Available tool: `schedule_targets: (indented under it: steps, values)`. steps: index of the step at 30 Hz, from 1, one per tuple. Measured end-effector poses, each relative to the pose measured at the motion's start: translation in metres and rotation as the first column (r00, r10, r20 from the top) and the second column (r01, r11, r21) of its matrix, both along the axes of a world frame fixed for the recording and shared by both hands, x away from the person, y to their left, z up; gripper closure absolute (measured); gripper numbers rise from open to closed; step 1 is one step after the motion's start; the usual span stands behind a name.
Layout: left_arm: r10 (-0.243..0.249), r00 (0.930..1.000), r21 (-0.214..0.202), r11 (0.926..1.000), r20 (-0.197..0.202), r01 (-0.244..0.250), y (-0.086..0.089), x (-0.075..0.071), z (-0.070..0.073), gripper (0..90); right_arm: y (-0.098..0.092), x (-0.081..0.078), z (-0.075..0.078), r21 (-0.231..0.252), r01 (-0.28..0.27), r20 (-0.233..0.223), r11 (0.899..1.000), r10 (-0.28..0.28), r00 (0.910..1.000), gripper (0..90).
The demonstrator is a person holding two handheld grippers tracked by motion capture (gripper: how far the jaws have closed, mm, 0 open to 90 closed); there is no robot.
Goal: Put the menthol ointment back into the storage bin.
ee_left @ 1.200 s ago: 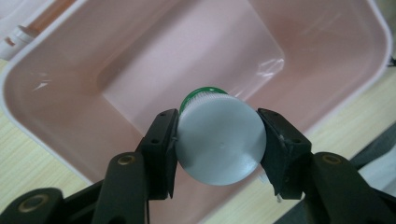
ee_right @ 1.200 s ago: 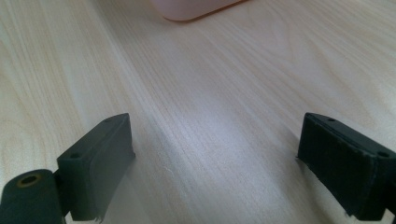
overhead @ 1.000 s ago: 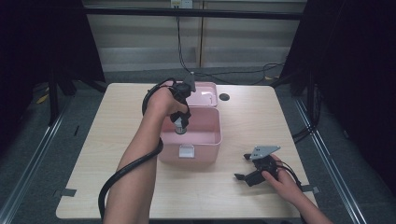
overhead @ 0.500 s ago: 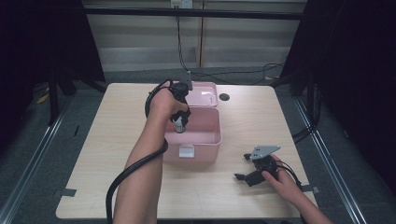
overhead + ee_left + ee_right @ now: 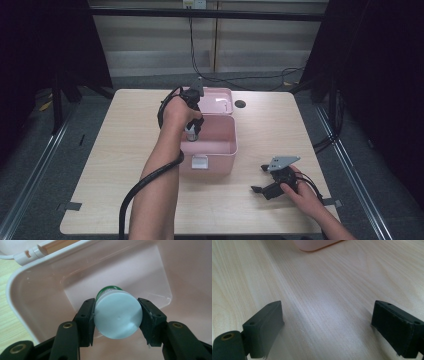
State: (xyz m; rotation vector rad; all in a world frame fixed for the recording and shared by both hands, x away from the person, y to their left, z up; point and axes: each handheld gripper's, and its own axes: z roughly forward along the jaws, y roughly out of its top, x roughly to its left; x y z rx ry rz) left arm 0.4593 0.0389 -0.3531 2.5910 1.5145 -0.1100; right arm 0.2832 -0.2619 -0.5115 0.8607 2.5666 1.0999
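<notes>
Overhead, left hand-held gripper (image 5: 192, 131) holds one small bottle (image 5: 190, 134) inside one pink box (image 5: 220, 152), lid open; right hand-held gripper (image 5: 267, 184) rests on the surface (image 5: 125, 130). Left gripper view: jaws clamp white-capped, green-labelled bottle (image 5: 117, 315) above box floor. Step: placing; next, lower, release. Right gripper view: jaws spread, empty.

Pink box (image 5: 215, 150) walls hem the left tool (image 5: 193, 134); table (image 5: 110, 150) around lies open
</notes>
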Motion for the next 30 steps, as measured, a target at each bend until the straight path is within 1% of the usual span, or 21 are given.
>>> schedule_targets:
  steps: [1, 2, 3, 4, 7, 8, 12, 13, 14, 15, 18, 19, 20, 22, 24, 26, 29, 30]
  values:
    - [0.012, 0.9999, -0.001, 0.9999, -0.004, -0.012, 0.000, 0.000, -0.001, 50.5, 0.000, 0.000, 0.000, 0.000, 0.000, 0.000, 1.000, 0.000, 1.0000, 9.7]
    - [0.006, 1.0000, 0.003, 1.0000, -0.002, -0.006, 0.001, 0.001, -0.002, 50.5, 0.000, 0.000, 0.000, 0.000, 0.000, 0.001, 1.000, 0.000, 1.0000, 9.7]
    - [0.016, 0.9999, 0.006, 0.9999, 0.001, -0.016, 0.001, 0.001, -0.003, 50.5, 0.000, 0.000, 0.000, 0.000, 0.000, 0.001, 1.000, 0.000, 1.0000, 9.7]
    - [0.019, 0.9997, 0.004, 0.9998, 0.012, -0.020, 0.001, 0.002, -0.005, 50.5, 0.000, 0.000, 0.000, -0.001, -0.001, 0.004, 1.000, 0.001, 1.0000, 9.7]
    - [0.024, 0.9996, 0.010, 0.9997, 0.012, -0.024, 0.001, 0.002, -0.006, 50.5, 0.000, 0.000, 0.000, -0.001, -0.001, 0.006, 1.000, 0.001, 1.0000, 9.7]
    - [0.037, 0.9992, 0.008, 0.9993, 0.015, -0.037, 0.001, 0.003, -0.007, 50.5, 0.000, 0.000, 0.000, -0.001, -0.001, 0.006, 1.000, 0.001, 1.0000, 9.7]
    - [0.035, 0.9993, 0.010, 0.9993, 0.015, -0.035, 0.000, 0.004, -0.010, 50.5, 0.000, 0.000, 0.000, -0.001, -0.001, 0.006, 1.000, 0.001, 1.0000, 9.7]
    - [0.026, 0.9996, 0.005, 0.9996, 0.012, -0.026, 0.001, 0.005, -0.010, 50.5, 0.000, 0.000, 0.000, -0.001, -0.001, 0.006, 1.000, 0.001, 1.0000, 9.7]
    - [0.042, 0.9990, 0.006, 0.9991, 0.015, -0.042, 0.000, 0.004, -0.011, 50.4, 0.000, 0.000, 0.000, -0.001, -0.001, 0.006, 1.000, 0.001, 1.0000, 9.7]
    - [0.043, 0.9990, 0.006, 0.9991, 0.013, -0.043, 0.000, 0.004, -0.012, 50.5, 0.000, 0.000, 0.000, -0.001, -0.001, 0.006, 1.000, 0.001, 1.0000, 9.7]
    - [0.069, 0.9975, 0.009, 0.9976, 0.019, -0.069, 0.002, 0.006, -0.018, 50.5, 0.000, 0.000, 0.000, 0.001, 0.001, 0.006, 1.000, -0.001, 1.0000, 9.7]
    - [0.072, 0.9973, 0.010, 0.9973, 0.011, -0.072, 0.002, 0.007, -0.019, 50.5, 0.000, 0.000, 0.000, 0.001, 0.001, 0.006, 1.000, -0.001, 1.0000, 9.7]
    - [0.091, 0.9958, 0.007, 0.9958, 0.010, -0.091, 0.002, 0.007, -0.020, 50.5, 0.000, 0.000, 0.000, -0.001, 0.003, 0.006, 1.000, -0.003, 1.0000, 9.7]
    - [0.098, 0.9952, 0.005, 0.9952, 0.008, -0.098, 0.002, 0.007, -0.022, 50.5, 0.000, 0.000, 0.000, -0.001, 0.003, 0.006, 1.000, -0.003, 1.0000, 9.7]
    - [0.123, 0.9922, 0.005, 0.9923, 0.020, -0.123, 0.002, 0.008, -0.025, 50.5, 0.000, 0.000, 0.000, -0.001, 0.003, 0.006, 1.000, -0.003, 1.0000, 9.7]
    - [0.143, 0.9895, 0.000, 0.9897, 0.021, -0.143, 0.001, 0.008, -0.026, 50.5, 0.000, 0.000, 0.000, -0.001, 0.003, 0.006, 1.000, -0.003, 1.0000, 9.7]
    - [0.152, 0.9883, -0.008, 0.9884, 0.018, -0.152, 0.001, 0.009, -0.028, 50.5, 0.000, 0.000, 0.000, 0.000, 0.001, 0.005, 1.000, -0.001, 1.0000, 9.7]
    - [0.165, 0.9861, -0.009, 0.9863, 0.020, -0.165, 0.001, 0.009, -0.028, 50.5, 0.000, 0.000, 0.000, 0.001, 0.001, 0.005, 1.000, -0.001, 1.0000, 9.7]
